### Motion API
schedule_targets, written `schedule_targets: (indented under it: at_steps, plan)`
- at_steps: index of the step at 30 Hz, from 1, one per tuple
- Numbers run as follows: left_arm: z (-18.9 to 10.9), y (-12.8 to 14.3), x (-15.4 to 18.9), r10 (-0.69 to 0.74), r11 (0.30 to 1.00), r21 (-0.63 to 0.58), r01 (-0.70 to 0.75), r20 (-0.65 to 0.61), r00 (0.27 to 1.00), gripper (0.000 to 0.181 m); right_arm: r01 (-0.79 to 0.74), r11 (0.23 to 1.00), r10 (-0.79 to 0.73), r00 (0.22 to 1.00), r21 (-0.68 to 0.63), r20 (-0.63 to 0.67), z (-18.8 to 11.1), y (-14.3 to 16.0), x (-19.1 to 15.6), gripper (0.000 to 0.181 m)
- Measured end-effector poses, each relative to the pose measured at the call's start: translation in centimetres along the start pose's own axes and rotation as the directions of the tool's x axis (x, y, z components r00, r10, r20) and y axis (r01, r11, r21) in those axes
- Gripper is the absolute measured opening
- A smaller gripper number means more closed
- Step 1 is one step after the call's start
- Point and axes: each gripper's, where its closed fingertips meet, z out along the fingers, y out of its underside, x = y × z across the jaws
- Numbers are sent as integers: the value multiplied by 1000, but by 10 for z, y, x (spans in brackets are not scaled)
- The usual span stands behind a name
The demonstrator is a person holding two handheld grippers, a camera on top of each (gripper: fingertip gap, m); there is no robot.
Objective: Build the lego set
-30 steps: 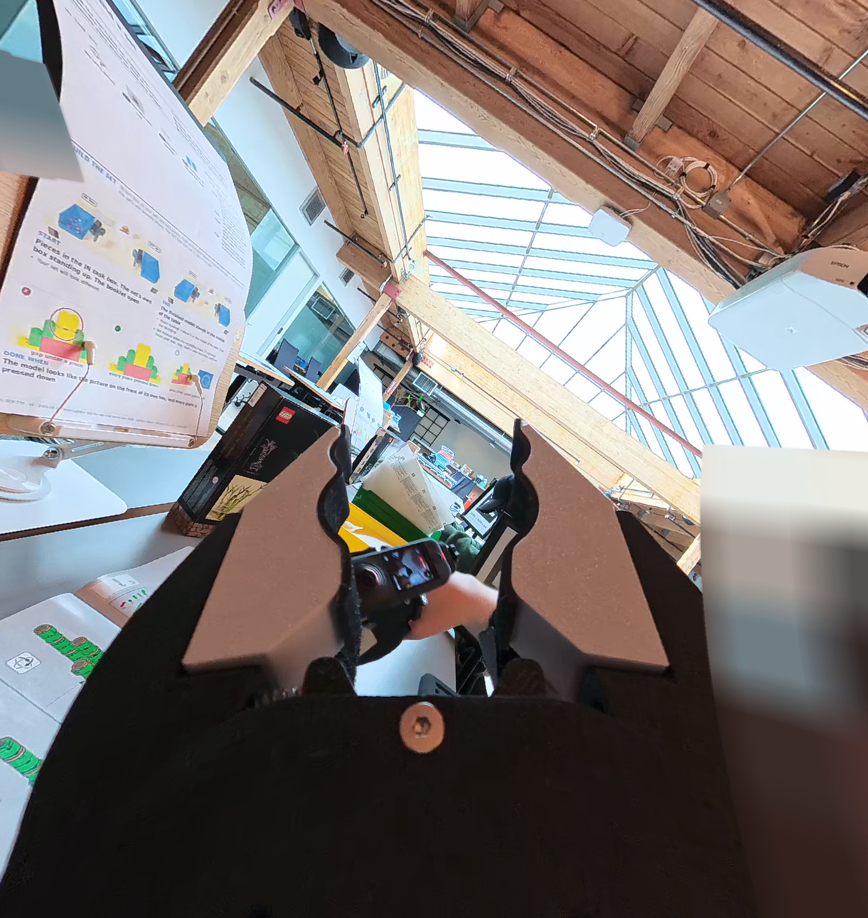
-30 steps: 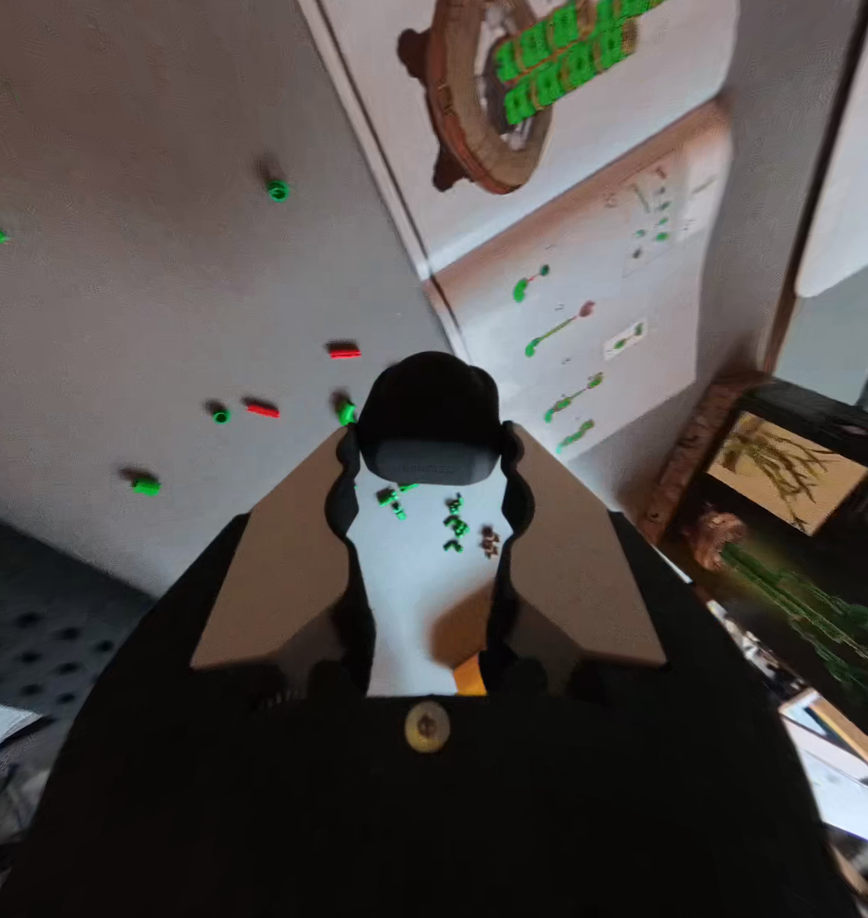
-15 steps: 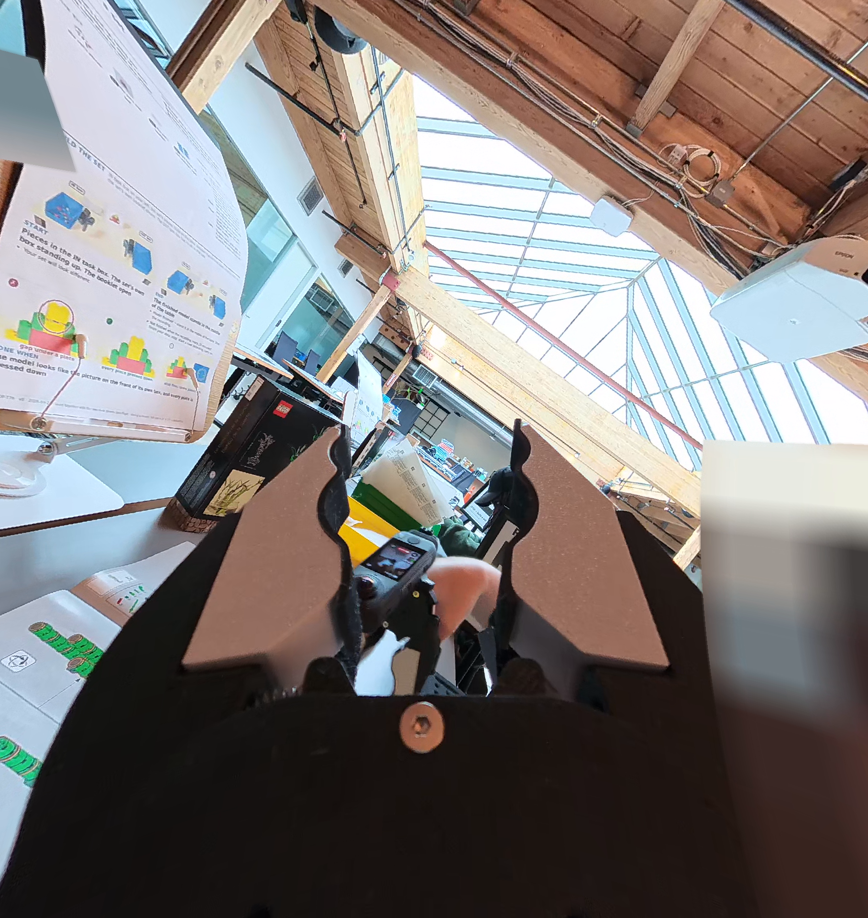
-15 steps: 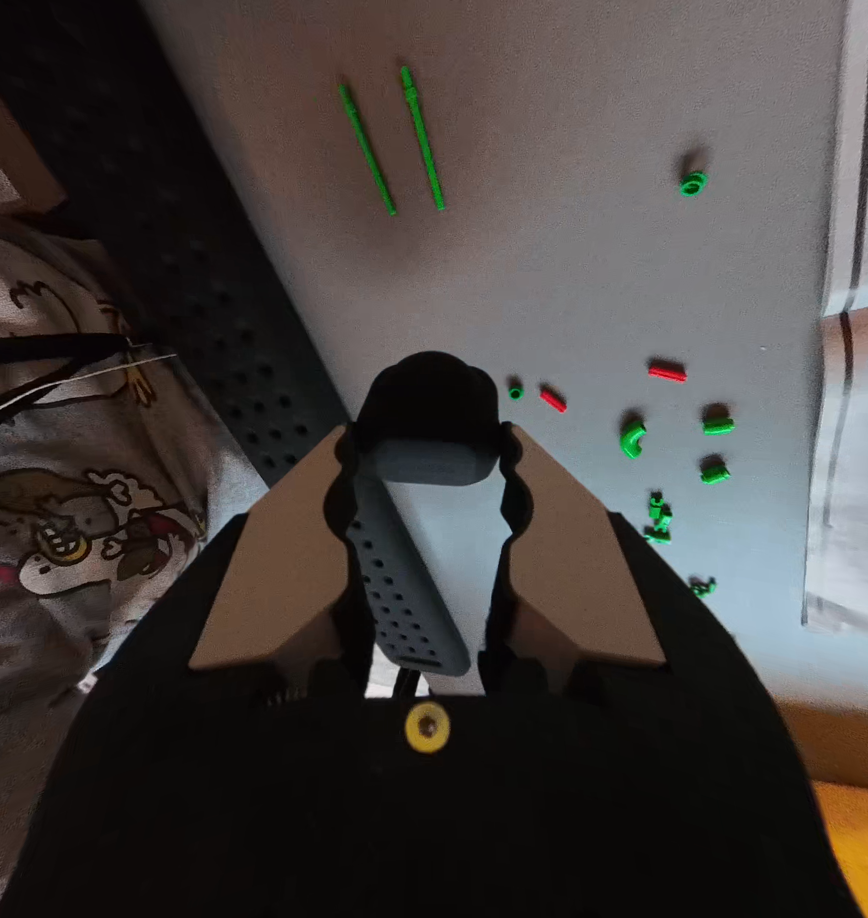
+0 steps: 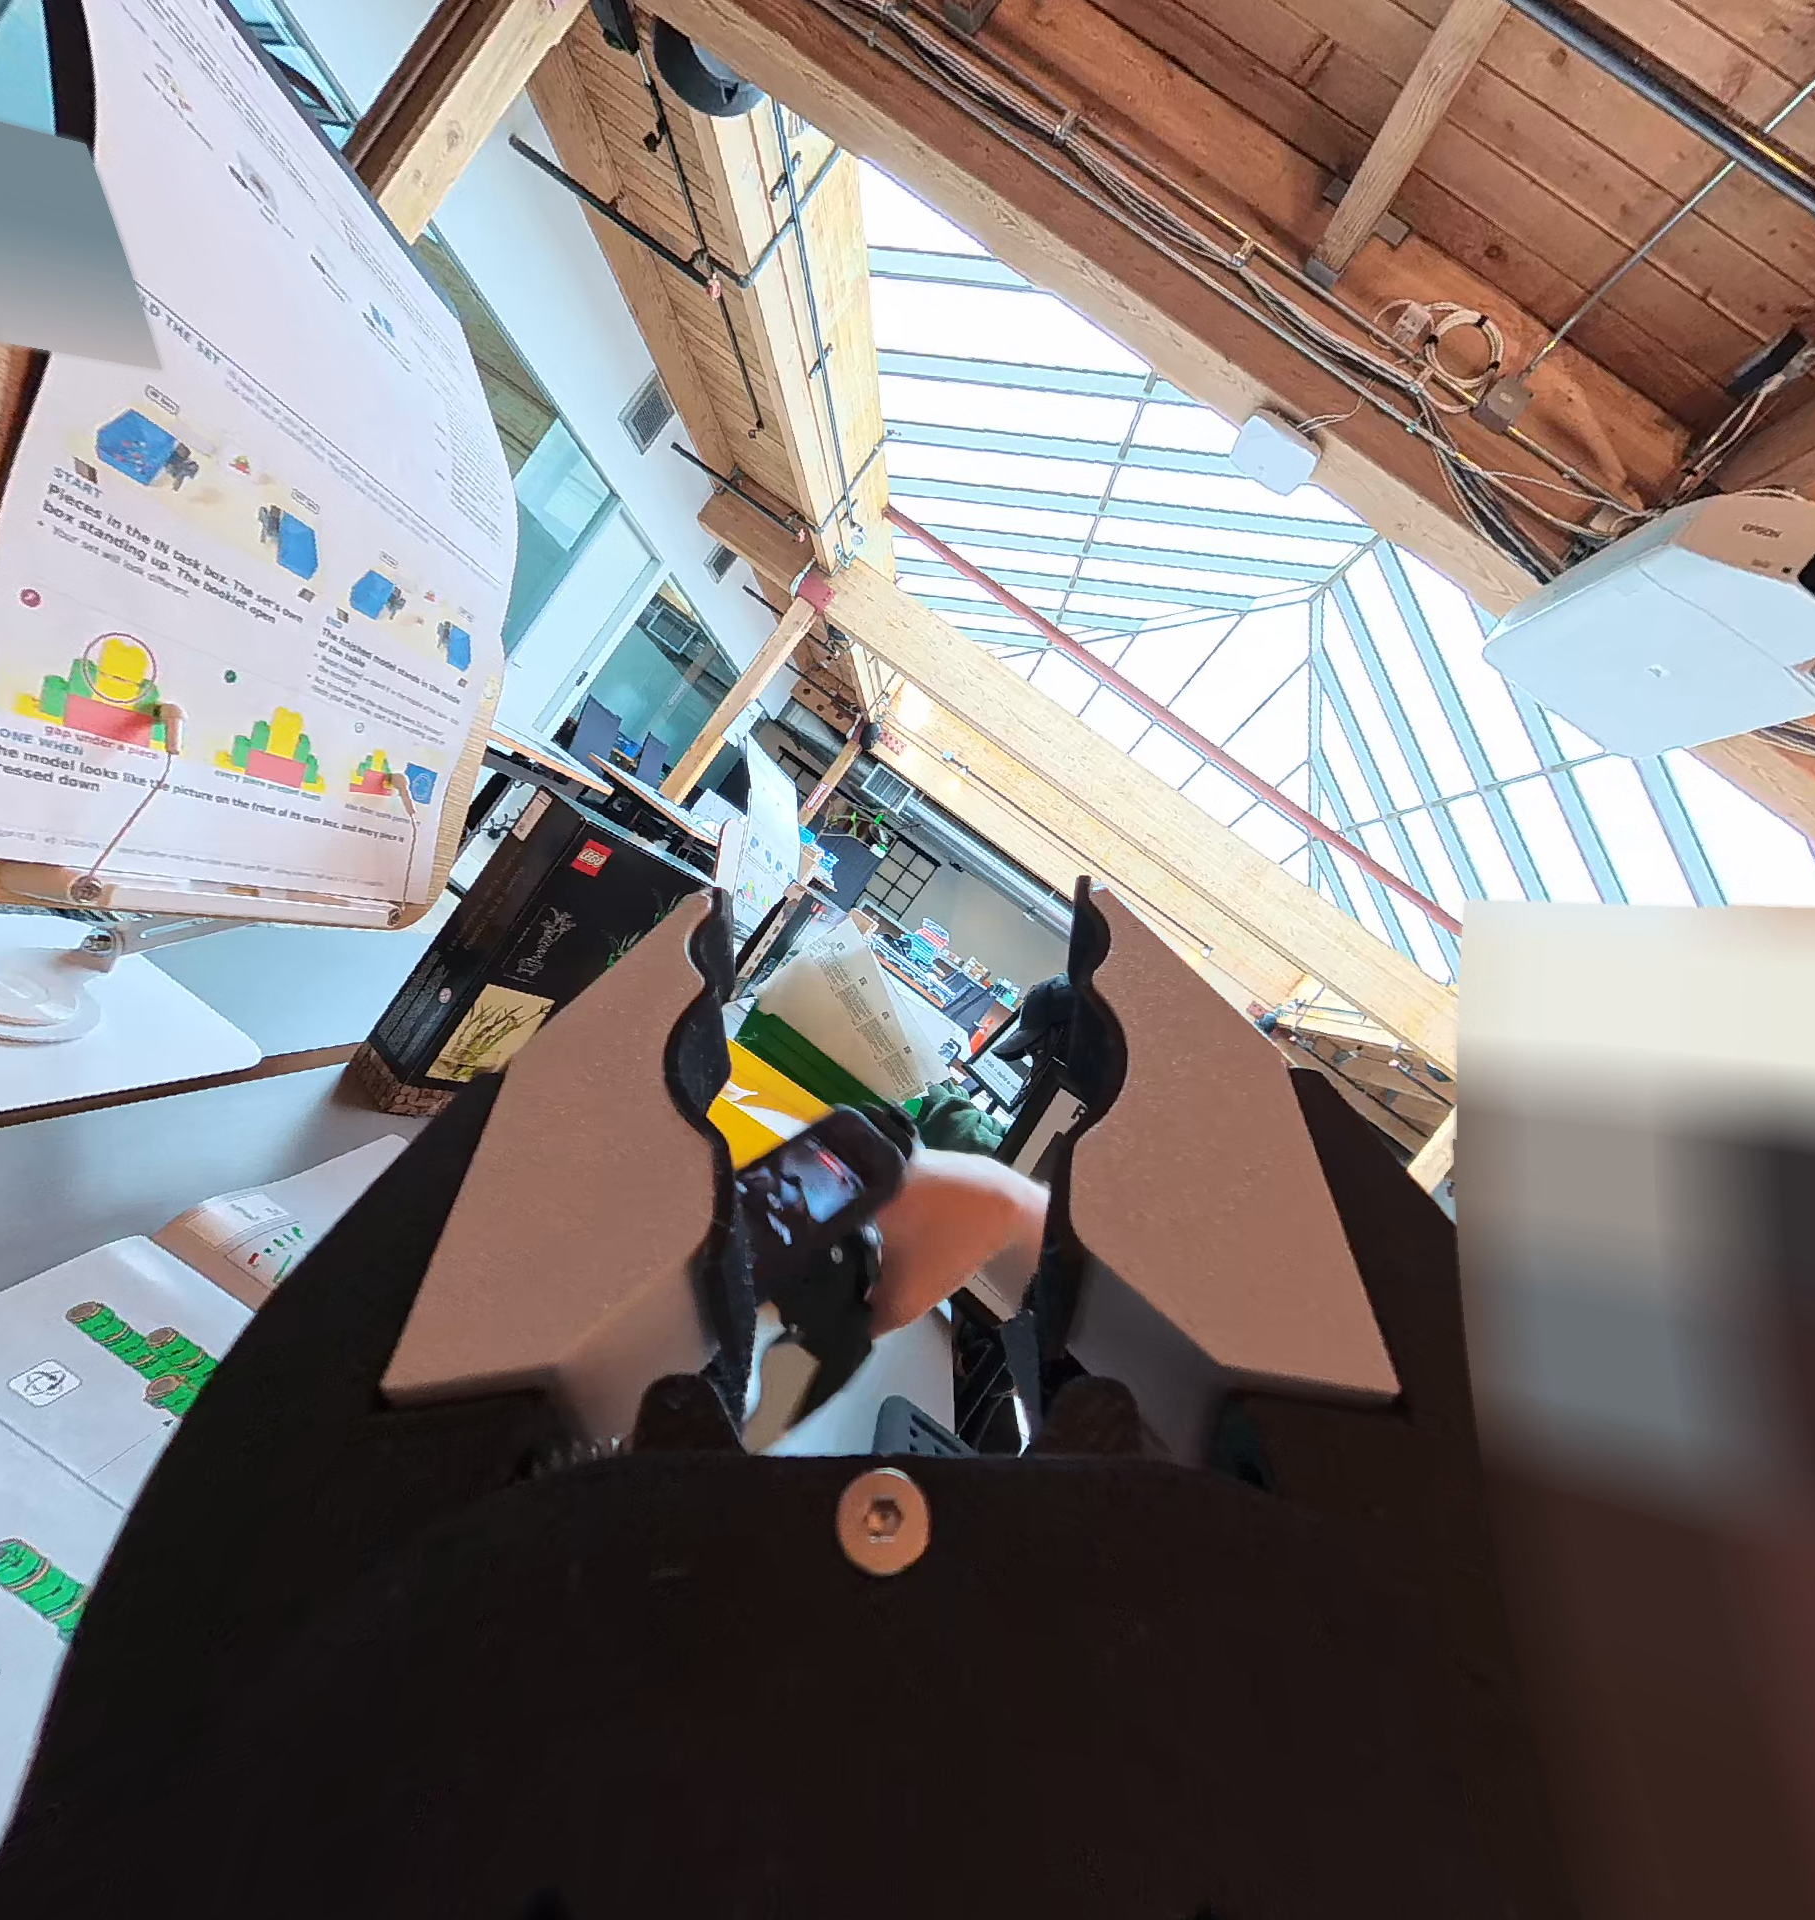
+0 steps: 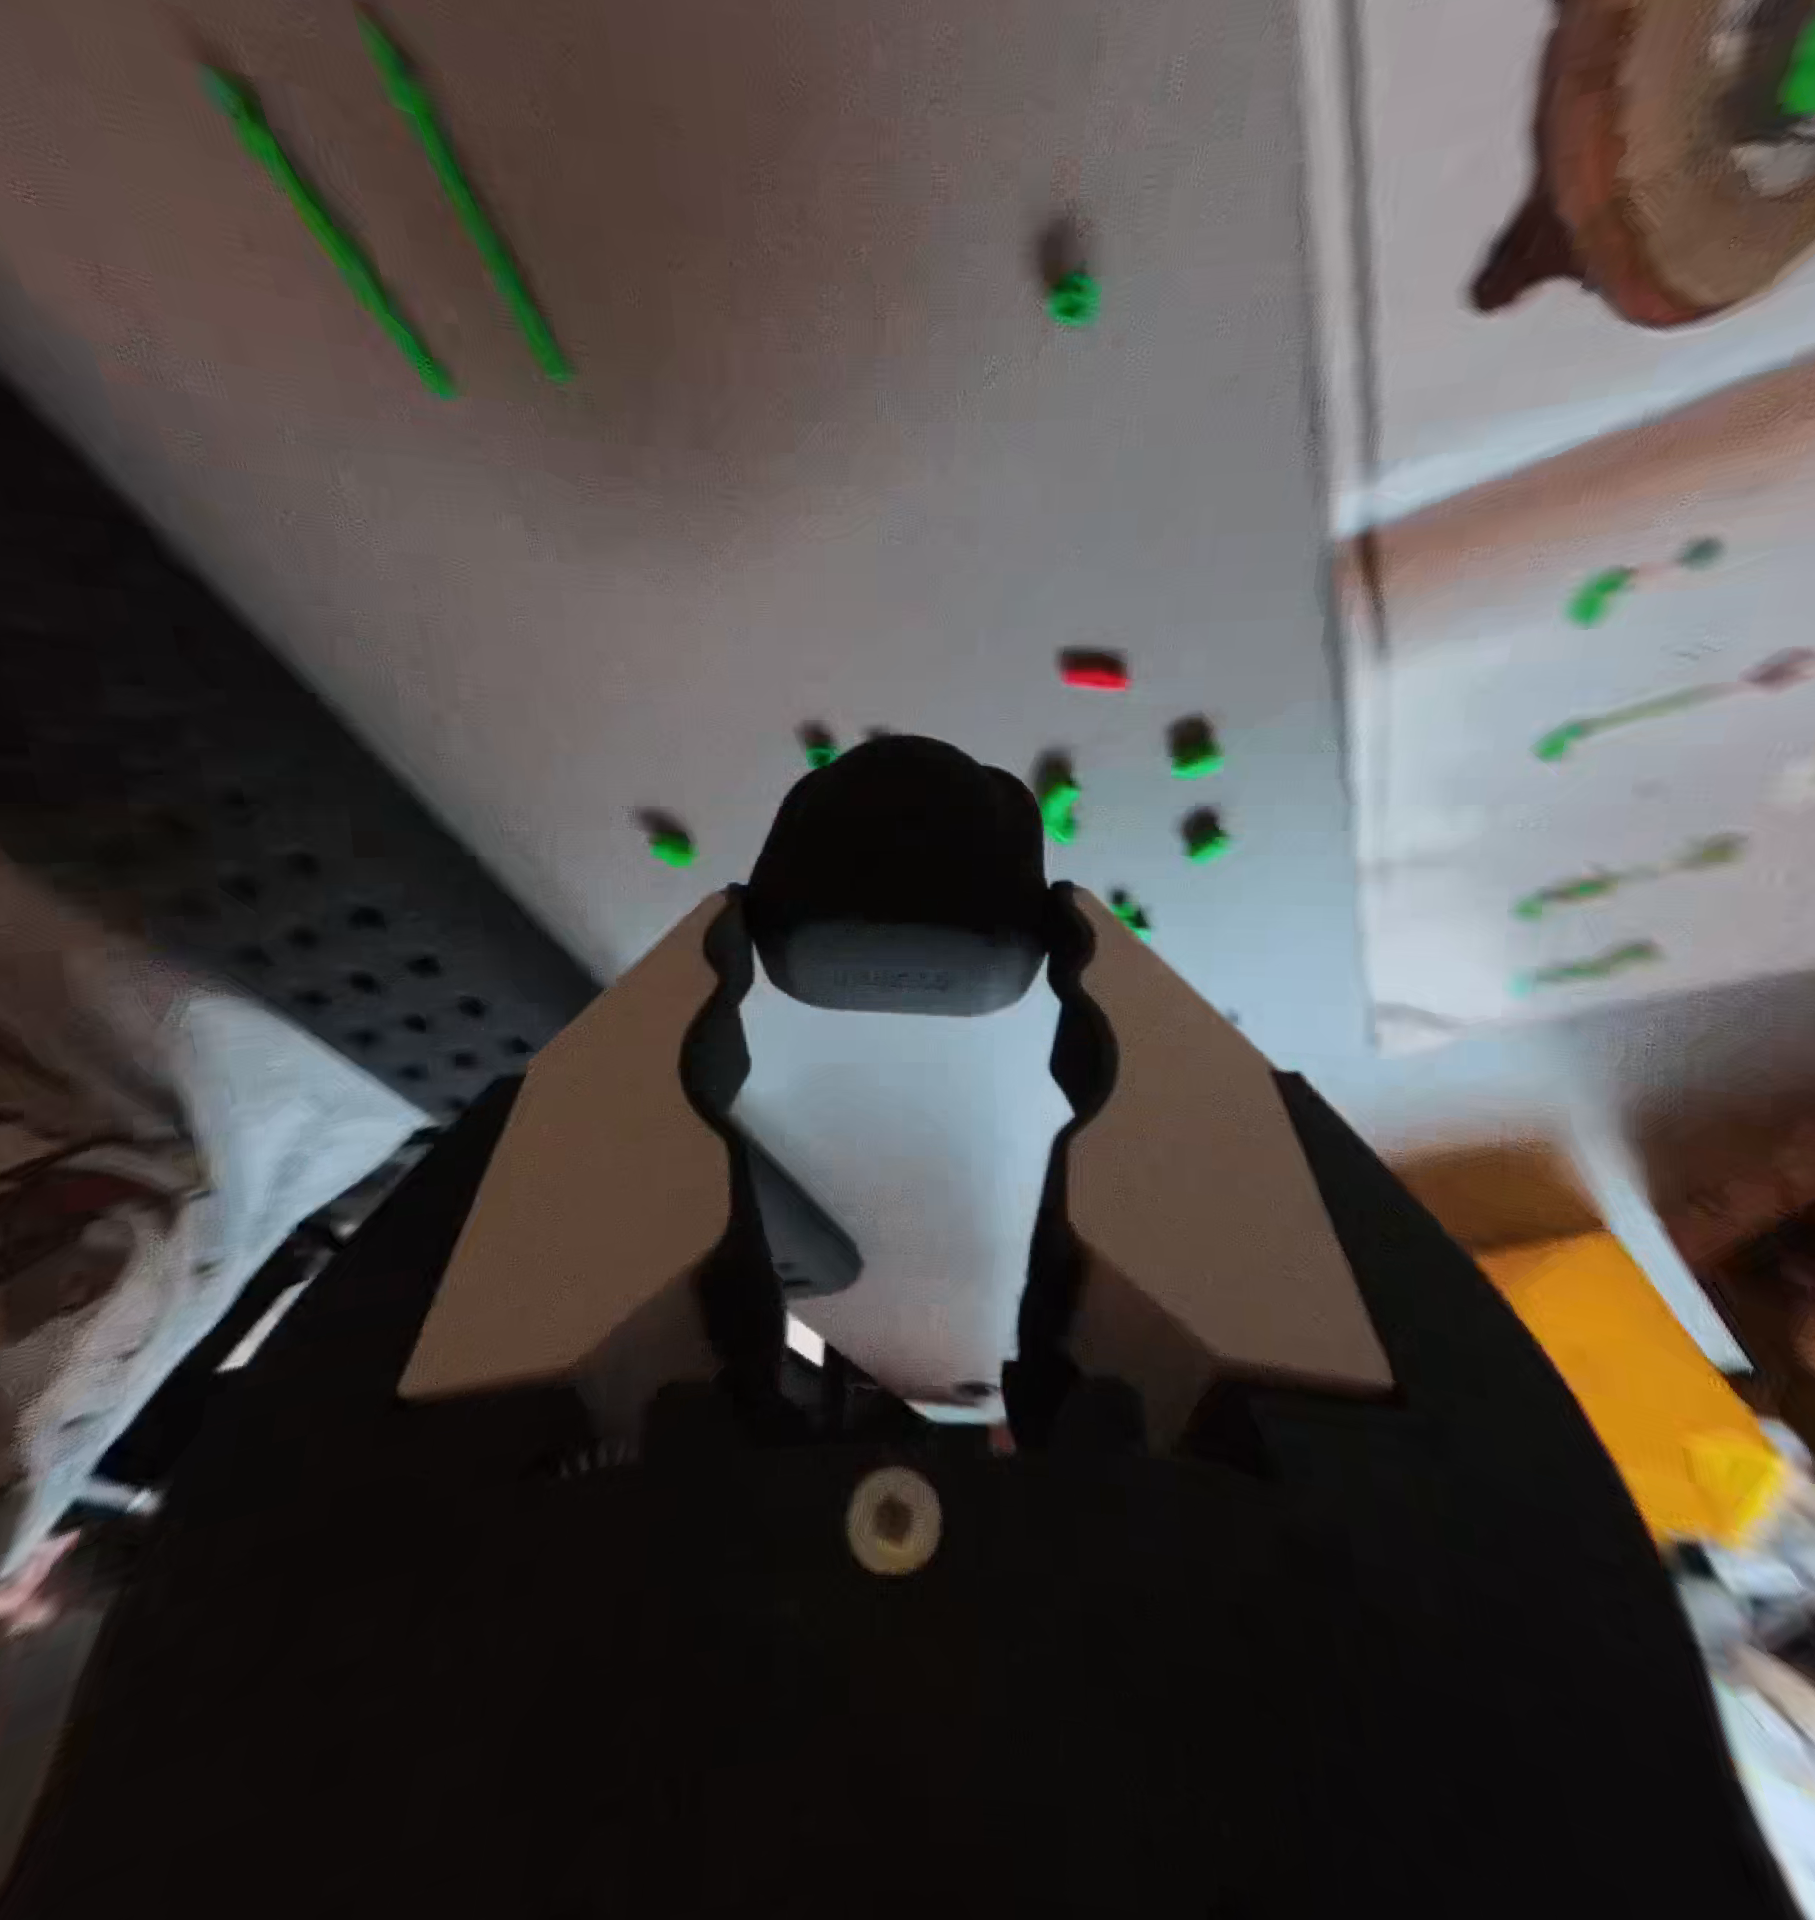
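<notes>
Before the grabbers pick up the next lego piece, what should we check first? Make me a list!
1. Left gripper empty: ok, open with nothing between its fingers.
2. Left gripper aimed at the table: not ok, it points up at the ceiling.
3. Right gripper free: not ok, a dark grey lump sits clamped between its fingertips.
4. Pieces in sight: ok, small green pieces, a red piece and two long green rods lie on the table.
5. Sharp view: not ok, the right wrist view is blurred.
6. Booklet open: ok.
</notes>
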Motion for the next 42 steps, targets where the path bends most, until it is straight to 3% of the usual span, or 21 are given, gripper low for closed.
schedule_targets:
  at_steps: [2, 3, 5, 6, 8, 9, 11, 12, 13, 14, 15, 16, 18, 21, 23, 26, 30, 33, 38, 42]
  plan:
    - [0, 0, -1, -2, 1000, 1, 2, 2, 1000, 63, -51, 995, 24, 952, -81, -304, -8, 13, 44, 56]
    - [0, 0, -1, -4, 1000, -1, 4, 0, 1000, 63, -30, 996, 9, 969, -81, -245, -5, 12, 34, 56]
    - [1, 1, -1, -5, 1000, -6, 5, -1, 1000, 63, 14, 1000, -14, 997, 1, 70, 2, -1, -16, 55]
    - [2, 2, 0, -5, 1000, -7, 5, -1, 1000, 63, 5, 1000, -5, 999, 3, 48, 2, -1, -14, 55]
    - [3, 3, 0, -3, 1000, -11, 3, -1, 1000, 63, -32, 997, 11, 958, -69, -285, -6, 11, 37, 55]
    - [3, 3, 0, -3, 1000, -12, 3, -2, 1000, 63, -29, 996, 3, 956, -82, -292, -6, 13, 40, 55]
    - [4, 3, 1, -3, 1000, -14, 3, -5, 1000, 63, -1, 1000, -1, 995, 21, 101, 3, -2, -18, 55]
    - [4, 3, 1, -3, 1000, -15, 3, -5, 1000, 62, -2, 999, -5, 988, 48, 156, 2, -5, -27, 55]
    - [4, 3, 0, -3, 1000, -14, 3, -3, 1000, 63, 0, 999, -1, 999, 36, 41, 2, -3, -12, 56]
    - [3, 3, 0, -4, 1000, -12, 4, -1, 1000, 63, -7, 1000, 8, 985, 7, -171, -1, 1, 19, 56]
    - [3, 3, -1, -7, 1000, -11, 7, -1, 1000, 63, -20, 1000, 14, 928, -12, -372, -11, 5, 50, 56]
    - [4, 3, -1, -9, 1000, -11, 9, -1, 1000, 63, -19, 999, 5, 908, -29, -419, -13, 8, 57, 56]
    - [4, 3, 0, -8, 1000, -13, 8, -3, 1000, 63, -5, 1000, 10, 976, 24, -217, 0, 2, 26, 56]
    - [4, 3, 1, -4, 1000, -12, 4, -2, 1000, 63, 51, 998, -31, 907, 37, -419, -13, 4, 43, 56]
    - [4, 3, 0, -4, 1000, -11, 4, -1, 1000, 63, 133, 982, -87, 948, 133, -306, -6, -4, 16, 56]
    - [4, 3, 0, -9, 1000, -12, 9, -3, 1000, 63, 118, 960, -79, 985, 255, -155, 0, -10, -10, 56]
    - [6, 4, 3, -2, 1000, -18, 2, -10, 1000, 63, 159, 983, -146, 979, 88, -139, 5, 7, -16, 56]
    - [4, 2, 3, -1, 1000, -9, 1, 4, 1000, 64, 224, 962, -253, 944, -154, -212, -9, 4, -10, 56]
    - [-19, -12, -2, -1, 999, 49, -1, 46, 999, 65, 258, 768, -480, 838, -587, -260, -28, -8, -6, 56]
    - [-44, -28, 0, 42, 991, 123, -53, 92, 995, 65, 235, 649, -556, 796, -723, -241, -36, -11, -2, 55]
